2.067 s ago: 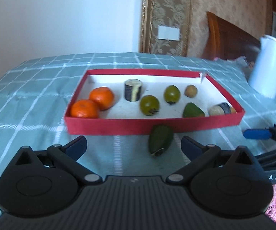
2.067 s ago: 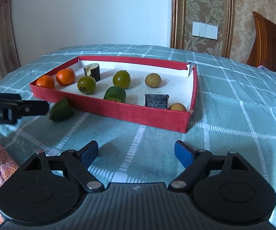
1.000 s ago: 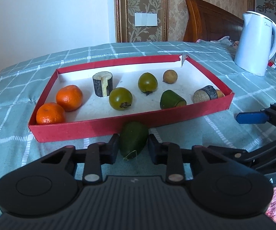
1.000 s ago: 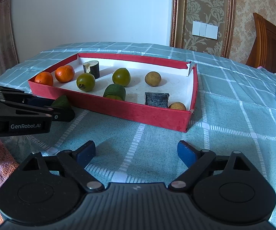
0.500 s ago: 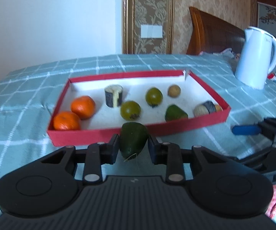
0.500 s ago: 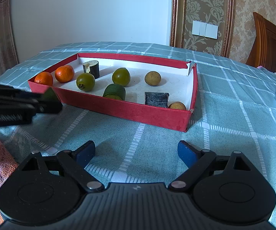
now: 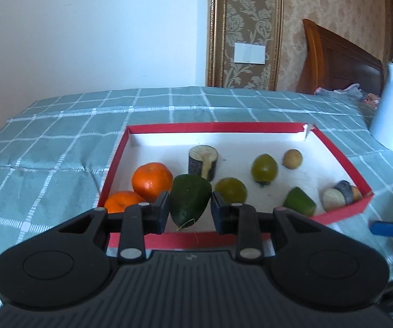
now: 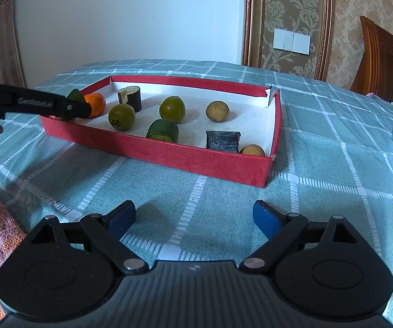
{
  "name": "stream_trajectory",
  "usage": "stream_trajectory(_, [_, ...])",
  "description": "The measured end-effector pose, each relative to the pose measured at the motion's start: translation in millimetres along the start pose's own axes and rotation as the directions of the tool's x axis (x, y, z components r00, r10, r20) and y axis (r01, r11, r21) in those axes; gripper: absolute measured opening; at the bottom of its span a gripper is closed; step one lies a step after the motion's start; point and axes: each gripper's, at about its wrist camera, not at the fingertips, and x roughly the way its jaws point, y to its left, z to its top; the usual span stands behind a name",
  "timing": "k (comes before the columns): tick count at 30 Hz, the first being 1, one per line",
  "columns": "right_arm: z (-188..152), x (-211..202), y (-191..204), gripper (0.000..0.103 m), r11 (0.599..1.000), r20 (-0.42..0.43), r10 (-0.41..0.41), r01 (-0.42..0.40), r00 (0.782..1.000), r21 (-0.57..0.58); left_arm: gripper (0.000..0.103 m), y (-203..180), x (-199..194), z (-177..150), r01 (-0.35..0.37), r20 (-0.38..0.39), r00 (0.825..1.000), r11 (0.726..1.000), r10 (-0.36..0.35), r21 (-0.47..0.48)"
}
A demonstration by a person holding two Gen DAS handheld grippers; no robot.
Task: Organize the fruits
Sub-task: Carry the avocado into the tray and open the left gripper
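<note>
My left gripper (image 7: pixel 189 207) is clamped on the dark green avocado piece (image 7: pixel 190 202), pointed end down, above the red tray's (image 7: pixel 341 155) near-left corner; my right gripper (image 8: pixel 193 218) stands apart, empty.

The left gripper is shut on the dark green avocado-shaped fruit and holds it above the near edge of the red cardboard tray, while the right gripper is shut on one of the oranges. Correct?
Not quite. The right gripper holds nothing: the right wrist view shows its blue pads wide apart over bare checked tablecloth. The left gripper is indeed shut on the dark green avocado-shaped fruit, above the near edge of the red cardboard tray.
</note>
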Motion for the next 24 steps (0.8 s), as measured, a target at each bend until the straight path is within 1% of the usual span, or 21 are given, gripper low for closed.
stream_trajectory(13, [-2, 0, -1, 0.094, 1.0, -0.002, 0.001, -0.001, 1.0, 0.004, 0.029, 6, 27, 3, -0.019, -0.034, 0.999, 1.0, 0.018, -0.021])
stream_trajectory(24, [-2, 1, -1, 0.095, 1.0, -0.002, 0.001, -0.001, 1.0, 0.004, 0.03, 4, 40, 8, -0.03, -0.02, 0.999, 0.999, 0.029, -0.019])
